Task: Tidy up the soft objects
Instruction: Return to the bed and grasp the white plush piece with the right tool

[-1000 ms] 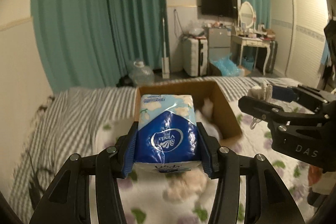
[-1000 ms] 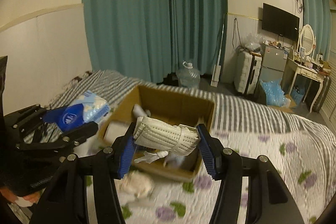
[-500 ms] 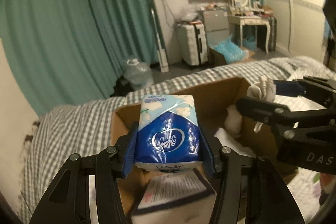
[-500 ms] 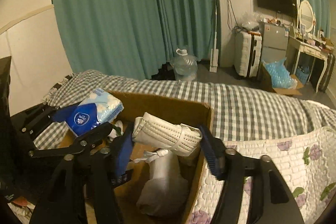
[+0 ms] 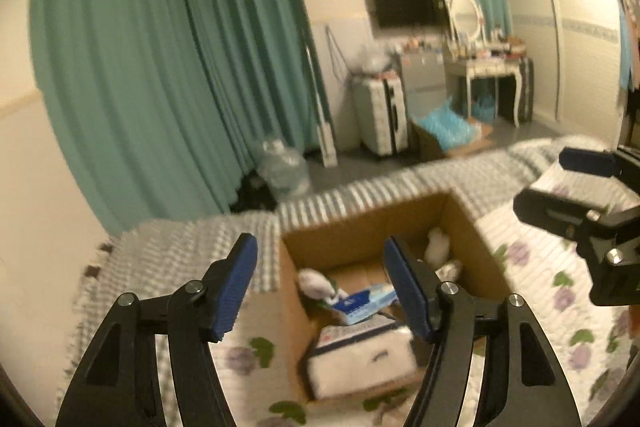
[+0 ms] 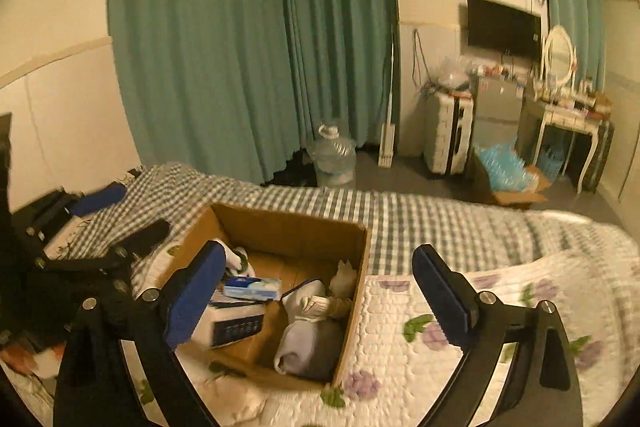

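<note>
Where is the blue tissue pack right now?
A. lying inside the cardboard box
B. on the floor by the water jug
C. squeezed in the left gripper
A: the blue tissue pack lies inside the cardboard box, and the left gripper is open with nothing in it.

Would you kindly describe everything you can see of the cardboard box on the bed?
The cardboard box is brown and open-topped, standing upright on the floral quilt. Inside lie a blue tissue pack, a white package, a grey-white cloth bundle and small white soft items. Neither gripper touches it.
</note>
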{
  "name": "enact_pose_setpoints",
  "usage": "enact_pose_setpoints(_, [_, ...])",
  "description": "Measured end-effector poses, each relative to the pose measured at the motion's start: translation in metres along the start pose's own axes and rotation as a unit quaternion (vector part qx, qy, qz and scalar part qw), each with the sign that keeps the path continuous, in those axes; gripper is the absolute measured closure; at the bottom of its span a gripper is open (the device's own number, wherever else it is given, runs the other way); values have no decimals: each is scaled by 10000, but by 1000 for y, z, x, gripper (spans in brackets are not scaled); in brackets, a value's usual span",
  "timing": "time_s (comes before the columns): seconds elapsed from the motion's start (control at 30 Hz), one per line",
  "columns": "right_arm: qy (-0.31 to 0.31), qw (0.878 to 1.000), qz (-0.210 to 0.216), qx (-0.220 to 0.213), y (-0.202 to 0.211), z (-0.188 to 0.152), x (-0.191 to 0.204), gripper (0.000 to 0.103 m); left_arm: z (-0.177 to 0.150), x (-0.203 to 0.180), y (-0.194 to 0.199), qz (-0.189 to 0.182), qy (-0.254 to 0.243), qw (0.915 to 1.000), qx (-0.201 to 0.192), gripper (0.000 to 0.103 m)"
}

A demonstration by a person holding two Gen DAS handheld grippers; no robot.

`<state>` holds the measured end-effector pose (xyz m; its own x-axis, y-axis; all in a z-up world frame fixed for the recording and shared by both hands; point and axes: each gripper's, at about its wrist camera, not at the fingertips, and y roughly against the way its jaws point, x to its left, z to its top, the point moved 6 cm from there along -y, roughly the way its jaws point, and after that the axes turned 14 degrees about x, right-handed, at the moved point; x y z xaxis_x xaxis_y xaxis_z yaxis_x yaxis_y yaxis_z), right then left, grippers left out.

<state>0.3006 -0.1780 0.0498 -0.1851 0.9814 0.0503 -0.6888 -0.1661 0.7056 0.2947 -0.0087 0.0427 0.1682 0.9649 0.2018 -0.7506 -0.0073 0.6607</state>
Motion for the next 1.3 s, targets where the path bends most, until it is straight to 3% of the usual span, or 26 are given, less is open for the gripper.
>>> enact_pose_setpoints(0.07, [111,9999,-83,-56,33,0,11,8,2,7,35,-15,24,9997,-228,30])
enact_pose_setpoints(0.1, [141,9998,-108,-106,46,0,16,8,3,11,54,1,41,9994,-356,22])
enact_pose_setpoints(0.2, [222,9993,-124,-274,88,-4,34,4,-3,23,112,52,116,9968,-792,21])
enact_pose_setpoints(0.3, [287,9989,-107,-341,117,-11,48,3,-12,32,146,82,166,9955,-930,21])
enact_pose_setpoints(0.53, [408,9991,-65,-116,130,-50,76,3,-46,40,172,-263,362,9976,-529,21])
enact_pose_setpoints(0.7, [385,9990,-69,224,87,-91,78,3,-82,33,135,-428,512,9977,-127,21])
enact_pose_setpoints(0.87, [307,9962,12,812,7,-132,69,3,-113,17,74,-752,818,9925,504,21])
enact_pose_setpoints(1.0, [252,9928,36,1174,-47,-163,63,3,-130,2,31,-375,693,9951,592,21])
enact_pose_setpoints(1.03, [231,9913,72,1295,-60,-171,62,5,-134,-3,19,-361,672,9950,640,21])
enact_pose_setpoints(1.1, [162,9859,294,1637,-84,-187,60,22,-151,-8,0,-513,688,9935,754,21])
enact_pose_setpoints(1.23, [293,9773,190,2089,-117,-208,59,29,-173,-13,-34,-425,669,9917,1008,21])
enact_pose_setpoints(1.3, [209,9751,337,2182,-126,-211,60,31,-182,-17,-46,-334,539,9923,1066,21])
